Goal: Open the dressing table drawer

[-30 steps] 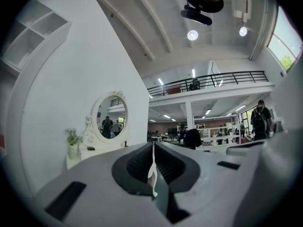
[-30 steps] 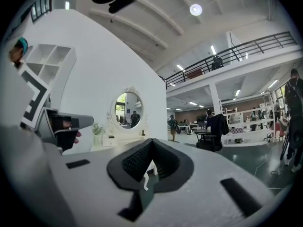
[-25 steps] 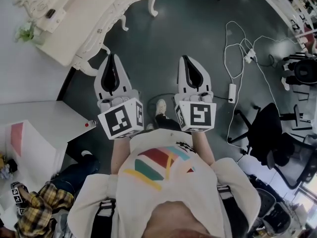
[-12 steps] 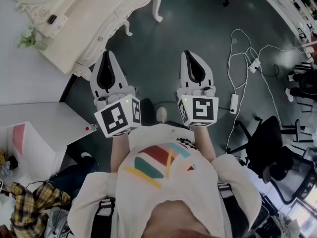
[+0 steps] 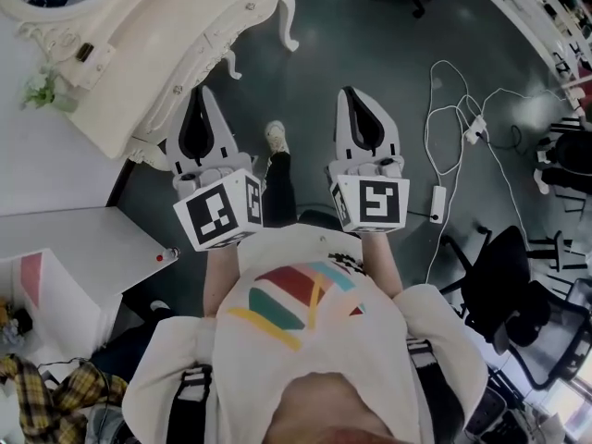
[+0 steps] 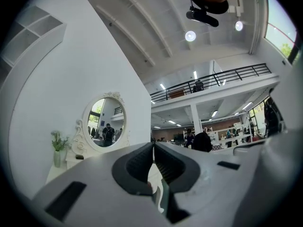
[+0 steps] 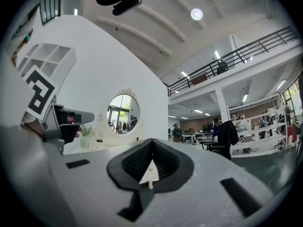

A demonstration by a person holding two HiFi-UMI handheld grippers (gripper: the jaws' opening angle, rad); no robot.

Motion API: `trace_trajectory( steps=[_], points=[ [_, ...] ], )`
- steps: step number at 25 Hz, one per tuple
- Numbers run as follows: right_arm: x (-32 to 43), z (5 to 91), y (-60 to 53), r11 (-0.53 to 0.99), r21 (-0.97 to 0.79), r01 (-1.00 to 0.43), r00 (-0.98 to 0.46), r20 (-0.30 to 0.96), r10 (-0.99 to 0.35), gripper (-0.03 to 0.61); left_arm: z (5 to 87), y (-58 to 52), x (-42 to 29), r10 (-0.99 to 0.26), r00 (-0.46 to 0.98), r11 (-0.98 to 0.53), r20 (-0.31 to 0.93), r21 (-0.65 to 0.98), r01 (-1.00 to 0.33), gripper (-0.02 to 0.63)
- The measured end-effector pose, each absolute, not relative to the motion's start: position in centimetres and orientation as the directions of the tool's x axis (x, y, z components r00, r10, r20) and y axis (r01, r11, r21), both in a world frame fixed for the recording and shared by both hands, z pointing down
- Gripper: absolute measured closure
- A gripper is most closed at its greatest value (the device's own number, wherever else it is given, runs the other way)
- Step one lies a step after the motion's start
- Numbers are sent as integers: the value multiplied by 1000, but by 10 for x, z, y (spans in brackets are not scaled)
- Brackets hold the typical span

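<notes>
The cream dressing table [image 5: 176, 35] with carved legs stands at the upper left of the head view, its oval mirror [image 6: 106, 122] against the white wall. Small knobs dot its front edge; no drawer is pulled out. My left gripper [image 5: 204, 93] points toward the table's near corner, a short way off it, its jaws shut with nothing between them. My right gripper [image 5: 352, 92] hangs over the dark floor to the right, also shut and empty. In the right gripper view the table [image 7: 111, 138] shows far off behind the jaw tips [image 7: 151, 140].
A small plant [image 5: 42, 91] in a vase and a dark object [image 5: 83, 52] sit on the table top. A white cabinet [image 5: 65, 248] stands at left. White cables [image 5: 453, 109] and a power strip lie on the floor at right, near black office chairs [image 5: 504, 266].
Both grippers have moved forward toward the dressing table, which now lies closer to the left gripper's tips. The person's foot has stepped forward between the grippers. Jaws stayed shut.
</notes>
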State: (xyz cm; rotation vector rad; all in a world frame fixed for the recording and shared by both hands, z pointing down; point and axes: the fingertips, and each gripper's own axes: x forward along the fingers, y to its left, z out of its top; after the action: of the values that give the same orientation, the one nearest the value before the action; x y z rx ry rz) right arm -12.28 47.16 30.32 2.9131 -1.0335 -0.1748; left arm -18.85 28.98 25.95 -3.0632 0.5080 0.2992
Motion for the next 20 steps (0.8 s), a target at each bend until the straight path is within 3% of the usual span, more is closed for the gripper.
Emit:
trace_trajectory(
  steps=[11, 20],
  points=[
    [-45, 311, 393, -718, 99, -689, 715, -64, -696, 578, 262, 238, -107, -343, 927, -938, -152, 14, -345, 603],
    [63, 288, 278, -633, 123, -765, 632, -47, -773, 578, 248, 144, -8, -409, 901, -911, -147, 2, -413, 603]
  ],
)
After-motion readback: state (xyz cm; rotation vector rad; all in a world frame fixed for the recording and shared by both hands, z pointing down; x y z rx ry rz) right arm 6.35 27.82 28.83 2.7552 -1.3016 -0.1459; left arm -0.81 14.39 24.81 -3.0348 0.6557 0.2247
